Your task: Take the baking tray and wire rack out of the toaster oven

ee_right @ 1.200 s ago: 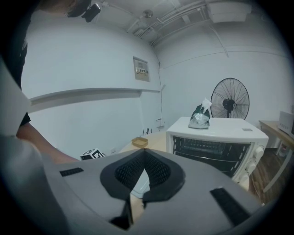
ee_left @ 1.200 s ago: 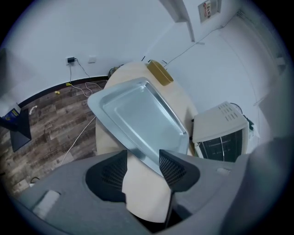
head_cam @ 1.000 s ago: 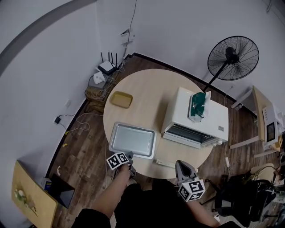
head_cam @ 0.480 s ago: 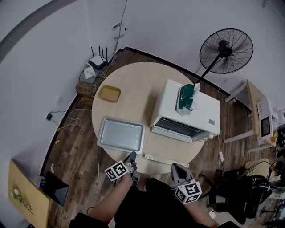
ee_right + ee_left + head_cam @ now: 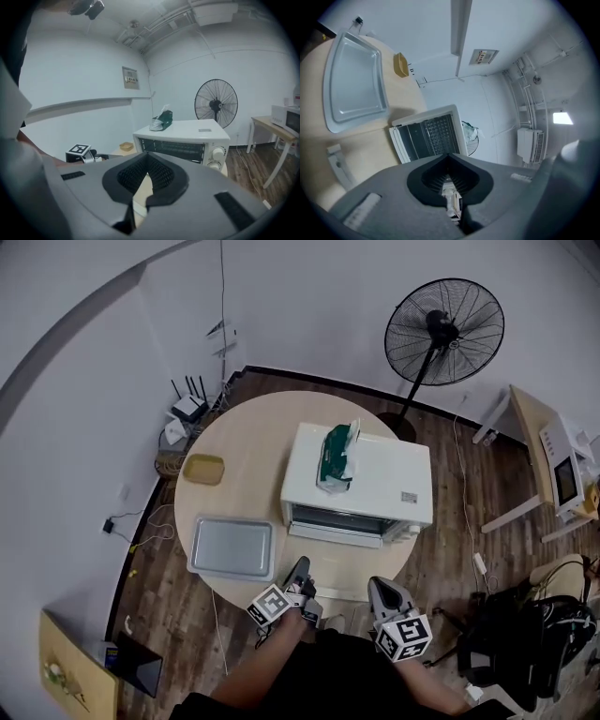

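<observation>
Head view shows the left gripper [image 5: 301, 568] and the right gripper [image 5: 379, 586] at the near edge of the round table [image 5: 253, 442], each with jaws closed together and nothing between them. Farther, the baking tray [image 5: 232, 547] lies on the table left of the toaster oven [image 5: 375, 479]; the wire rack [image 5: 435, 133] sits inside the oven

Grey left gripper [image 5: 301, 563], right gripper [image 5: 379, 582]; black-and-white marker cubes [image 5: 273, 604].

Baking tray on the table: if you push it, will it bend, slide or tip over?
Probably stiff: the baking tray looks like shiny metal with a raised rim. It would likely slide rather than tip, since it lies flat on the smooth table. Being shallow and empty, it is probably light.
</observation>
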